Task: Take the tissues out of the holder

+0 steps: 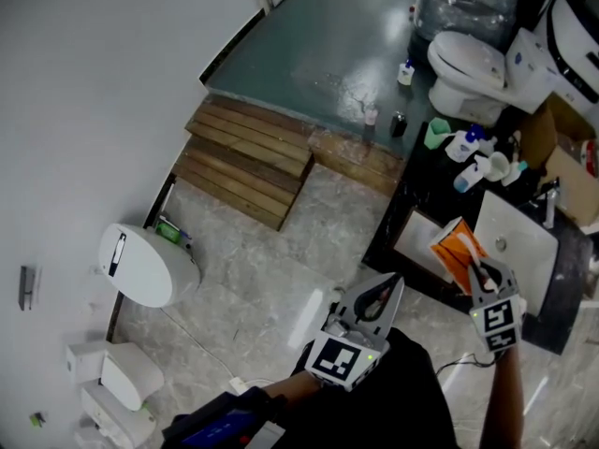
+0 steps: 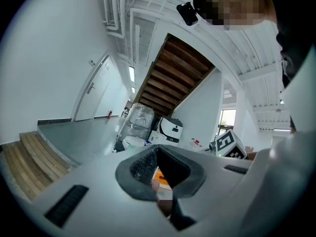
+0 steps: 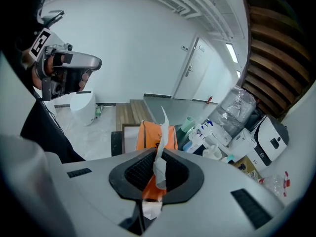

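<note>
My right tool [image 3: 158, 158] is clenched on a white tissue [image 3: 162, 131] over the orange holder [image 3: 148, 136], which sits on the dark bench [image 1: 412, 190]. My left tool [image 2: 160, 168] looks clenched and empty, well apart from the holder.

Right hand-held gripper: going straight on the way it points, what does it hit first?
Probably the orange pack, directly ahead of the right hand-held gripper, which is shut on a tissue; gap unclear.
</note>
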